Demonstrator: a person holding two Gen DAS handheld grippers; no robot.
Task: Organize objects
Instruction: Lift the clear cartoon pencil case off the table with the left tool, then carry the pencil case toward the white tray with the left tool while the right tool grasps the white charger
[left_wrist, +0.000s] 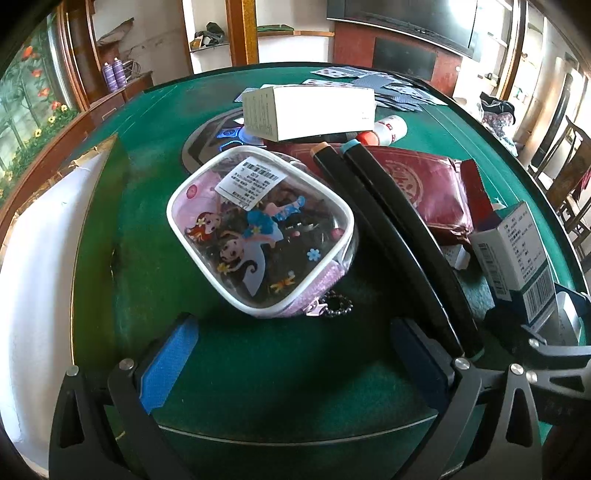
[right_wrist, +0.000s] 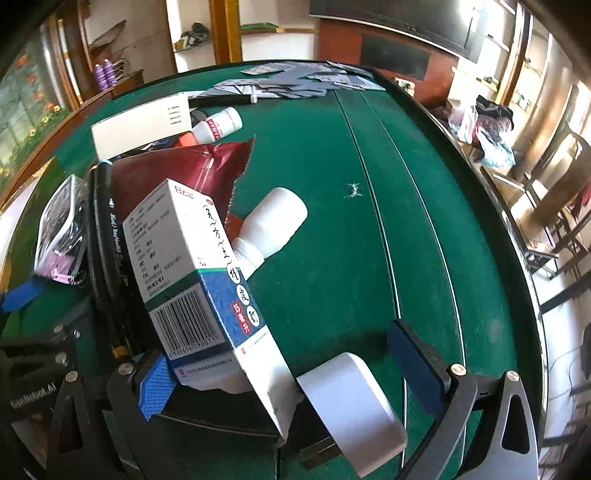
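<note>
In the left wrist view my left gripper (left_wrist: 295, 363) is open, its blue pads (left_wrist: 166, 369) spread over bare green felt. Just beyond it lies a clear pouch (left_wrist: 258, 229) with a white rim and cartoon girls. Two black markers (left_wrist: 388, 240) run diagonally along the right finger. In the right wrist view my right gripper (right_wrist: 288, 373) is open. A blue-and-white medicine box (right_wrist: 199, 277) leans by its left finger, and a white rounded case (right_wrist: 351, 398) lies between the fingers. A white bottle (right_wrist: 273, 225) lies behind the box.
A dark red packet (left_wrist: 424, 184), a long white box (left_wrist: 310, 110) and a small red-labelled bottle (right_wrist: 221, 123) crowd the middle of the green table (right_wrist: 369, 221). Playing cards (right_wrist: 295, 81) are scattered at the far edge. A white carton (left_wrist: 37, 258) stands at the left.
</note>
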